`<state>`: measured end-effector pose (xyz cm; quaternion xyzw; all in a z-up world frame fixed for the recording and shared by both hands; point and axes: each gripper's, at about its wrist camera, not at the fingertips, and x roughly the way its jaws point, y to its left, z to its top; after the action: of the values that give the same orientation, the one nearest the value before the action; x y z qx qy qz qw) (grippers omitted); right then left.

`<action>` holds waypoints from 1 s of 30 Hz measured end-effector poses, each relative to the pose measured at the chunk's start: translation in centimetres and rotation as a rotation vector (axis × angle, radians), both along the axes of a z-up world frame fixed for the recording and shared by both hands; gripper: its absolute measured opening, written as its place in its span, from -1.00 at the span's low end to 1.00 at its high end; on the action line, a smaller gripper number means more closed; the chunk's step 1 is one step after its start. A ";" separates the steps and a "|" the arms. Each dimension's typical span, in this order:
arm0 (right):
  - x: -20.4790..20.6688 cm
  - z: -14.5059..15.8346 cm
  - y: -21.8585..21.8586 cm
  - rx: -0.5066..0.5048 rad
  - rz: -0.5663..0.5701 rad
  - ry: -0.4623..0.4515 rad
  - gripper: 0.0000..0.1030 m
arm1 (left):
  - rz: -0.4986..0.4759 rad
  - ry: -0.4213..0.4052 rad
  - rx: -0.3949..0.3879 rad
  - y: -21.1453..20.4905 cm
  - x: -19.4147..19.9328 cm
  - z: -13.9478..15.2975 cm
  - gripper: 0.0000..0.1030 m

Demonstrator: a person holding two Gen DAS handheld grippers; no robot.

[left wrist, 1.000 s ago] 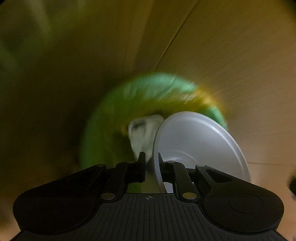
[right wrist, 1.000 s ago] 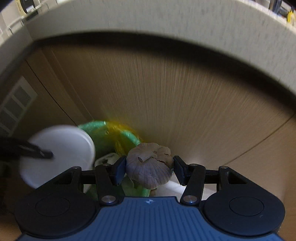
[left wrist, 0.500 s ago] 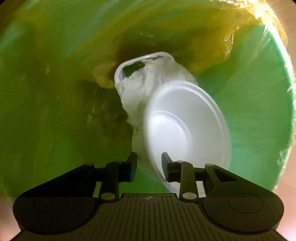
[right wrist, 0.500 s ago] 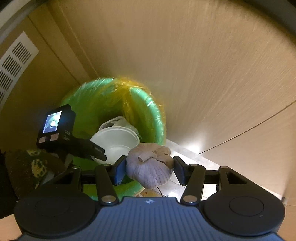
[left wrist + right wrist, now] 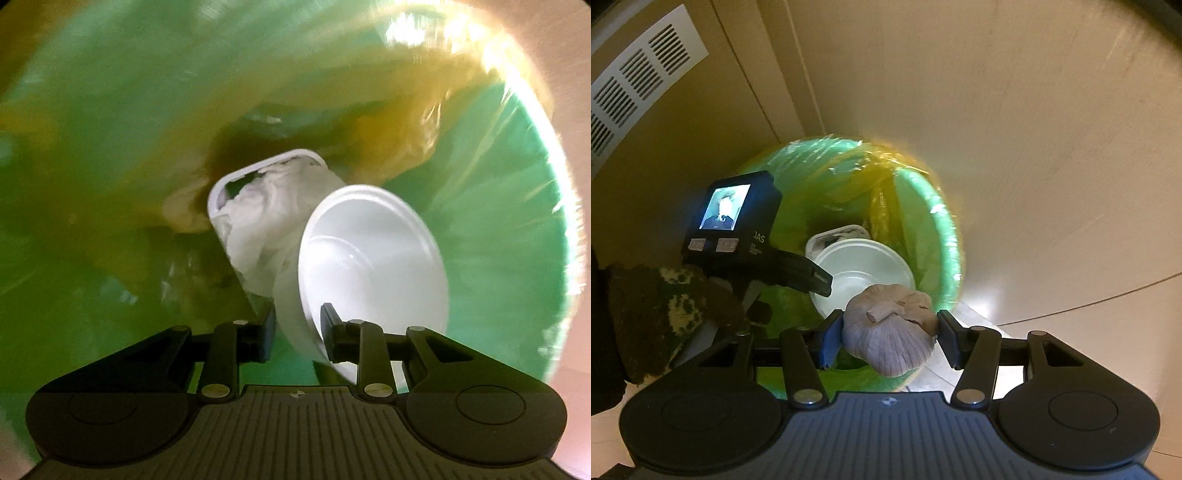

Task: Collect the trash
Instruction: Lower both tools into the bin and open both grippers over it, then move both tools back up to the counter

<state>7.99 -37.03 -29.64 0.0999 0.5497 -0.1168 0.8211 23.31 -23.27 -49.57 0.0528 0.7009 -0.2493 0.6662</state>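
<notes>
Left gripper [image 5: 297, 326], black ribbed body, fingers parted a little, straddling the rim of a round white foam bowl [image 5: 373, 266]; the pads look slightly off the rim wall, contact unclear. Bowl is smooth, matte, tilted on edge, its hollow facing right, sitting low inside the round green plastic bin [image 5: 532, 206] lined with a glossy, crinkled yellow-tinted clear bag [image 5: 406, 122]. Behind the bowl and touching it: a white rectangular plastic tub [image 5: 258, 171] stuffed with crumpled white tissue [image 5: 258, 225].

Right gripper [image 5: 888, 338], blue-grey ribbed body, clamped on a whole garlic bulb [image 5: 890, 332], papery, pale purple-white skin, stub of stem up, held just above the near rim of the bin [image 5: 945, 236]. In the right wrist view the left gripper [image 5: 820, 282] reaches into the bin over the bowl [image 5: 860, 266]; the small lit screen on it shows. Beige wood-grain cabinet panel [image 5: 1015, 129] behind, a slotted vent [image 5: 635, 77] at upper left.

Versus half a second ago: left fingers are wider apart, the bowl has slipped slightly lower and further from the camera; the right gripper has come nearer the bin, garlic grip unchanged.
</notes>
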 end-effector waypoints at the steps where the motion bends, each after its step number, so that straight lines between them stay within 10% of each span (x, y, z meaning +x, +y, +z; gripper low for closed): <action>1: 0.1 0.0 0.0 0.010 0.003 -0.005 0.05 | 0.025 0.006 -0.014 0.5 0.1 0.5 -0.42; 19: 3.5 -0.8 0.9 0.117 0.034 -0.012 0.06 | 0.207 -0.036 -0.175 10.8 -5.1 13.7 -0.42; 30: 6.3 9.1 3.1 -0.100 0.107 -0.169 0.06 | 0.120 -0.350 -0.399 13.6 -5.8 34.7 -0.42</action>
<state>14.29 -33.94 -20.57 0.0389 0.4766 -0.0912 0.8735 17.52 -9.62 -14.91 -0.0786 0.5139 -0.3297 0.7881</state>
